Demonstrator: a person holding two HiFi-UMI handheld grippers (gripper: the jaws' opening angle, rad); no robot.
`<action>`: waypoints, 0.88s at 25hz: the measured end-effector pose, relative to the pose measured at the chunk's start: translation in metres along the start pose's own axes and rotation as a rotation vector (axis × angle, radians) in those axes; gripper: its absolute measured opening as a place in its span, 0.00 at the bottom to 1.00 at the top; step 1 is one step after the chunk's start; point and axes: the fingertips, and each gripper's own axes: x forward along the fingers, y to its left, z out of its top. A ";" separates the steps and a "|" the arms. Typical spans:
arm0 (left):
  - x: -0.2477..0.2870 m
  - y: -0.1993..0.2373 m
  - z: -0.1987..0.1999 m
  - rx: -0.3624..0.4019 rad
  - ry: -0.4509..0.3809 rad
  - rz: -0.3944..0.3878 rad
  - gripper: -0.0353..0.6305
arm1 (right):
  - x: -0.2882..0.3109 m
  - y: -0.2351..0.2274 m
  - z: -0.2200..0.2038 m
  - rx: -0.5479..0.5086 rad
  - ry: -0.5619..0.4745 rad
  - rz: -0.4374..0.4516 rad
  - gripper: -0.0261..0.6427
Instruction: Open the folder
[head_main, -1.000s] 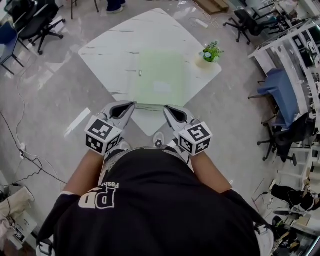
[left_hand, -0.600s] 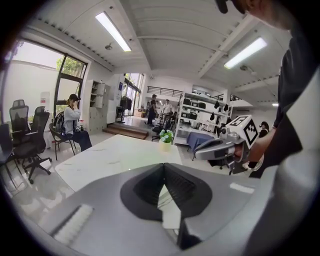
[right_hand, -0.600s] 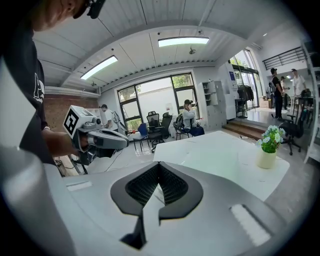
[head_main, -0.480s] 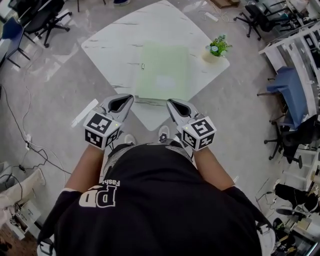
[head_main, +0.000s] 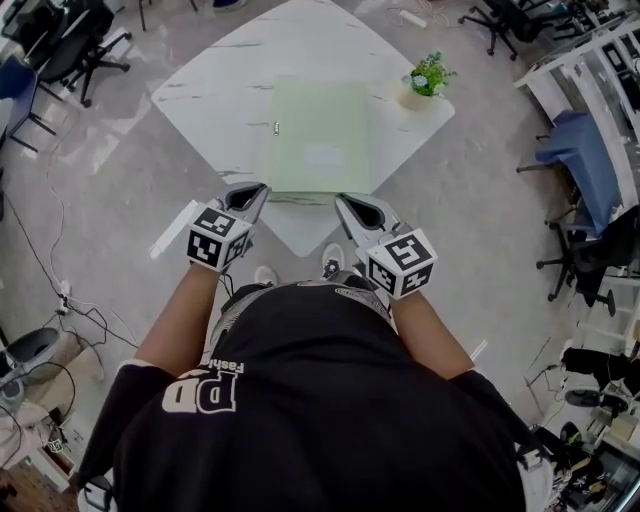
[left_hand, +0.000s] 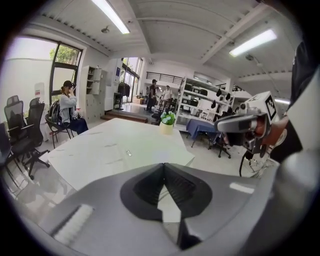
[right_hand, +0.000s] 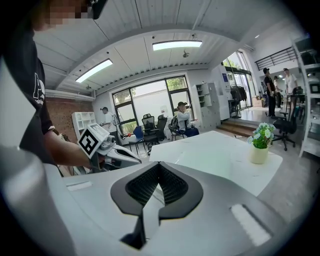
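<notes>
I see the folder (head_main: 313, 150) flat on the table (head_main: 210, 95) toward its near corner, a plant (head_main: 424, 80) at the right corner, and my left gripper (head_main: 262, 188) and right gripper (head_main: 340, 199) closed, empty, by its near edge.

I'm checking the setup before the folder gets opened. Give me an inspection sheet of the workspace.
Surface: white marble-pattern table, no spills seen.
Job's things: green folder lying flat and closed, mid-table.
Clutter: potted plant near the table's right corner; small metallic item at the folder's left edge, too small to identify.
Grippers: left gripper and right gripper both shut, holding nothing, near the folder's near edge.
Cables: loose cables on the floor at left; none on the table.
Surroundings: office chairs, shelving, a seated person in the background.
</notes>
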 end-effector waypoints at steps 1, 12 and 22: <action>0.008 0.002 -0.006 0.008 0.020 0.001 0.13 | -0.002 -0.001 0.000 0.002 -0.001 -0.004 0.04; 0.065 0.034 -0.048 0.050 0.178 0.028 0.13 | -0.010 -0.009 0.001 0.004 -0.007 -0.033 0.03; 0.080 0.035 -0.061 0.061 0.231 0.005 0.13 | -0.010 -0.014 0.004 0.000 0.002 -0.038 0.04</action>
